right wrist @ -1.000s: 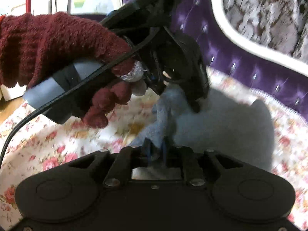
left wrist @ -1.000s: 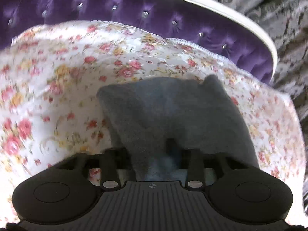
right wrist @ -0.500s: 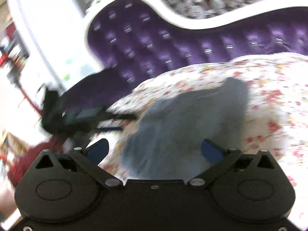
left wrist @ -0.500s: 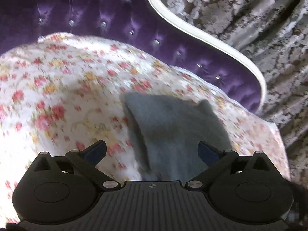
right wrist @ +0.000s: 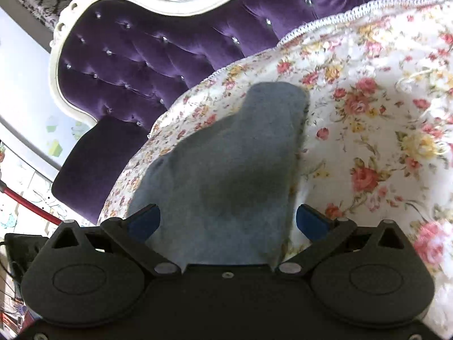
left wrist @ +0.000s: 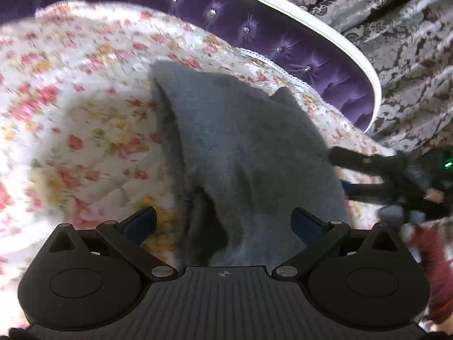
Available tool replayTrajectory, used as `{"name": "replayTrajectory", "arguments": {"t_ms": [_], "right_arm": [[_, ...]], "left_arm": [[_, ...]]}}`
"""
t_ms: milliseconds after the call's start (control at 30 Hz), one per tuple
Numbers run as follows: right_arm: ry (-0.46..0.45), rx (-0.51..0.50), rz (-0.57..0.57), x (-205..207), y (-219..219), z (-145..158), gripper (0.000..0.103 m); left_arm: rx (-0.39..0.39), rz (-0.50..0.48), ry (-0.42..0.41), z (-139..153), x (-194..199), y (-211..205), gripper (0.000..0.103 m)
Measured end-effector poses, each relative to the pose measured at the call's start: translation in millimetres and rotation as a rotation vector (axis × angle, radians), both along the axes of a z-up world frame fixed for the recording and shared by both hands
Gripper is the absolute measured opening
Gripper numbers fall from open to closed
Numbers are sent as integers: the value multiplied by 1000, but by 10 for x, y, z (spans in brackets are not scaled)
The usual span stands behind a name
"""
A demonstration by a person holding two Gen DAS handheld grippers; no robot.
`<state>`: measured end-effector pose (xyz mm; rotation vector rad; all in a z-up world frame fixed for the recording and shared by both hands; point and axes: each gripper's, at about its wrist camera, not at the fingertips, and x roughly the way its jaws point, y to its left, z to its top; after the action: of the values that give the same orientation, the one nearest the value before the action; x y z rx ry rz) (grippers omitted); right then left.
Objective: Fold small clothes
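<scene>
Left wrist view: the left gripper (left wrist: pixel 223 223) has its jaws spread wide and empty, its blue-padded fingertips (left wrist: pixel 140 222) standing to either side of the near end of the small grey fleecy garment (left wrist: pixel 246 153). The garment lies on the white bed cover printed with red and yellow flowers (left wrist: pixel 85 119), folded at least once, with a doubled edge along its left side and a dark open pocket of fabric at the near end. At the right of this view the right gripper (left wrist: pixel 376 170) appears blurred beside the garment's right edge, held by a hand in a dark red knitted glove (left wrist: pixel 433 257); its jaw state cannot be read here. Behind the bed stands a purple tufted headboard with a white frame (left wrist: pixel 254 28). Right wrist view: the right gripper (right wrist: pixel 228 223) also shows wide, empty jaws, its fingertips (right wrist: pixel 311 222) flanking the near end of the garment (right wrist: pixel 235 175), which tapers to a rounded far end near the lace trim of the cover (right wrist: pixel 354 130). Handling judgement: the fabric looks light, soft and limp, so it will sag and slide when lifted; the cover beneath is equally soft and may be pinched with it. Take hold at the near corners or along the doubled edge, gripping all layers together.
</scene>
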<state>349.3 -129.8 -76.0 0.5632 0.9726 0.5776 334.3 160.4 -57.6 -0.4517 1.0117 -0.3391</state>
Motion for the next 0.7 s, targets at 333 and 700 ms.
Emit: {"name": "replayTrajectory", "arguments": {"t_ms": [333,700], "right_arm": [[-12,170,14,366,95,-203,103],[-37,-32,62,334,227,-121,49]], "left_arm": [[-61,-37,-37,-88,220,-222,103],[-77,-32,-7,-70,98,-154,20]]}}
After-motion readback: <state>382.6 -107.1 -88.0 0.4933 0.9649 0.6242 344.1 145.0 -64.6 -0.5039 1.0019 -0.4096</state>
